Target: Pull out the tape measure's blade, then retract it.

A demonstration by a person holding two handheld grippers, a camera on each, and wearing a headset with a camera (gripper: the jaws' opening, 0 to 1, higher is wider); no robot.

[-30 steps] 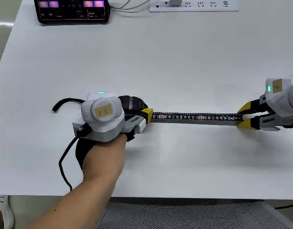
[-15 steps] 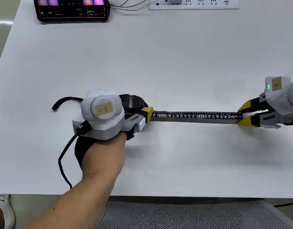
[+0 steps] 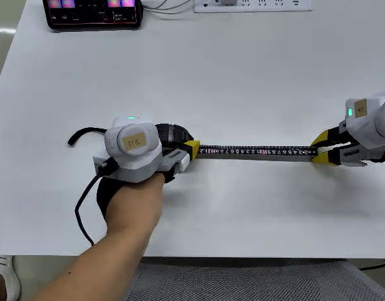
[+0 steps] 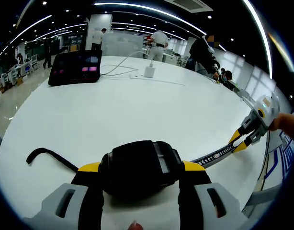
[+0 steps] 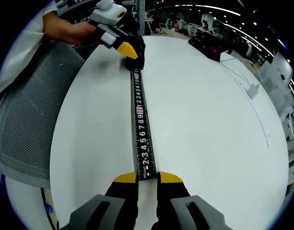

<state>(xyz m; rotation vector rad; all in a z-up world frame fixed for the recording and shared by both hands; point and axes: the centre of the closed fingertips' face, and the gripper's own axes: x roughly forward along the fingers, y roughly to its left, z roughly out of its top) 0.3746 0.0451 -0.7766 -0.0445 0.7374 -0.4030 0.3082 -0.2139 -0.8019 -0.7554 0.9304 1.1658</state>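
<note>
Shows the blade (image 3: 258,151) drawn out flat along the table (image 3: 242,75), at much the same span as a second ago; reads as a pull finished or paused, with retraction not begun. Clamps the case (image 3: 180,137) in the left hand-held gripper (image 4: 142,167). Pinches the blade's tip in the right hand-held gripper (image 5: 147,178), well apart from the case. Leaves a tablet (image 3: 92,12) at the far edge.

- Centre of my right gripper view: the blade (image 5: 140,139) carries black digits 2 to 9 running up the frame, then a red figure, then a fresh count from 1.
- Head view, centre left: a tan sticker (image 3: 135,142) on the left gripper (image 3: 183,145), handwriting unreadable to me.
- Far right: a second sticker (image 3: 360,108) on the right gripper (image 3: 319,148), also illegible.
</note>
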